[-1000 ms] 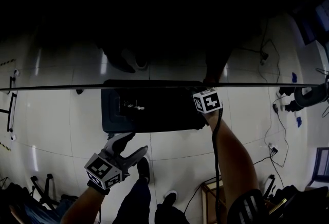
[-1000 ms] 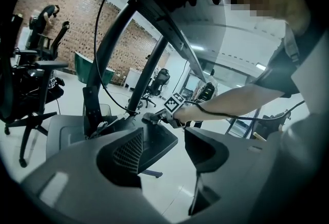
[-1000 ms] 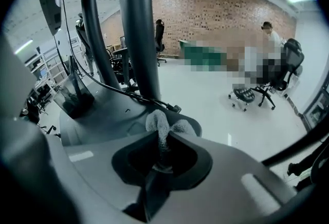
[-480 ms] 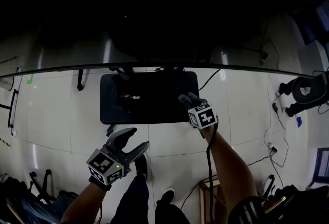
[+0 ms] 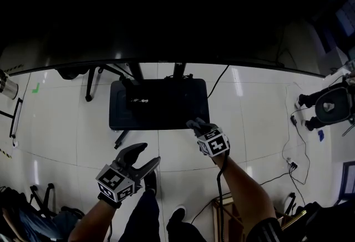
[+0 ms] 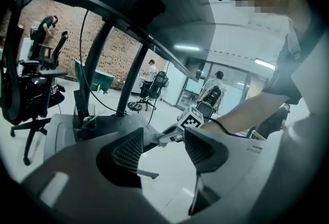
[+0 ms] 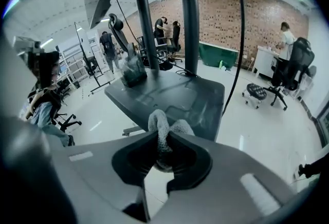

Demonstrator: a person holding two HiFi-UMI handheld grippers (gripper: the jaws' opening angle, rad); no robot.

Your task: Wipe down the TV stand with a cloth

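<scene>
Cloth (image 7: 163,133) clamped near TV stand (image 7: 177,98) edge.

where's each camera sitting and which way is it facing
Head view: on the head, steeply down at the TV stand; both forearms, left gripper and right gripper show.
Left gripper view: on that gripper, facing past its open jaws toward the right gripper.
Right gripper view: on that gripper, facing the TV stand; jaws clamp a cloth.
Shared: the TV stand, in all three.

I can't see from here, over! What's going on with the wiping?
Left gripper open, empty, over the floor. Right gripper shut on the cloth, by the stand's near corner. A cup on the stand's far side.
</scene>
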